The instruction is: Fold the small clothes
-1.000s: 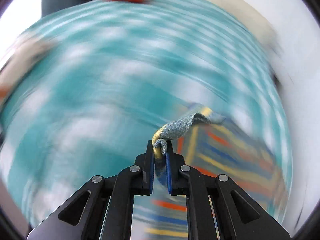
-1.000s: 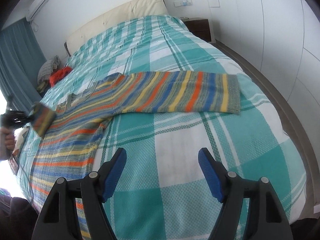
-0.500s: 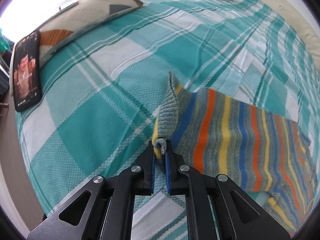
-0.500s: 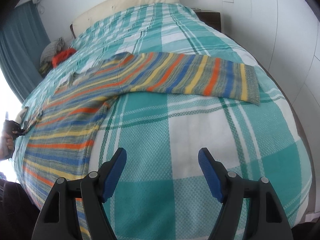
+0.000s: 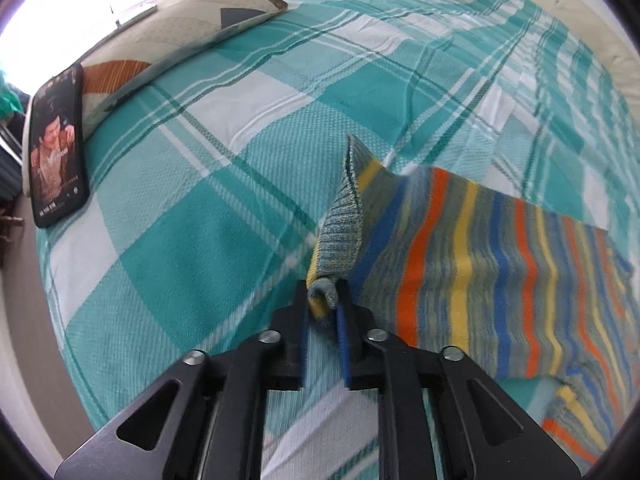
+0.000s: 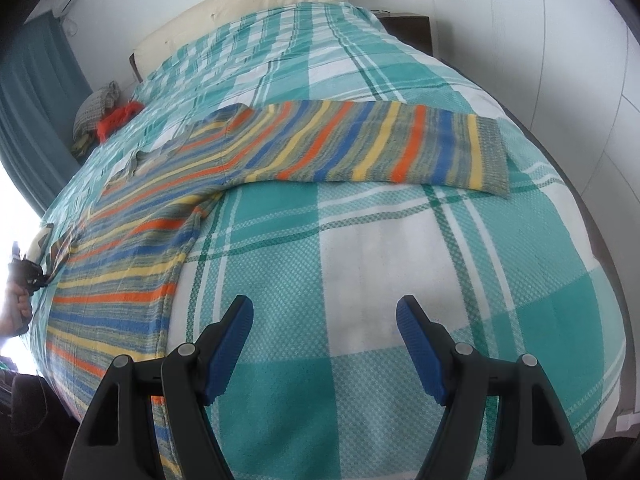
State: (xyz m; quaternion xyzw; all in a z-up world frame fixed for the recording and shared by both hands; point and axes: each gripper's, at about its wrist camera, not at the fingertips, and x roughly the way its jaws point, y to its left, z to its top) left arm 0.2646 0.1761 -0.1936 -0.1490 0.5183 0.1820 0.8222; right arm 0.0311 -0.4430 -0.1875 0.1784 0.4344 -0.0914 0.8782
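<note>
A phone (image 5: pixel 60 148) lies by a patterned cushion (image 5: pixel 168 36) at the bed's edge; the left gripper (image 5: pixel 323 308) pinches the grey cuff (image 5: pixel 340 224) of the striped sweater (image 6: pixel 224 168) – spread flat across the teal plaid bedspread (image 6: pixel 400 248), far sleeve outstretched; the right gripper (image 6: pixel 325 344) (jaws wide apart, holding nothing) hovers over bare blanket.

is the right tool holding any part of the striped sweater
No, the right tool hangs open over bare teal plaid bedspread, apart from the striped knitted sweater.
</note>
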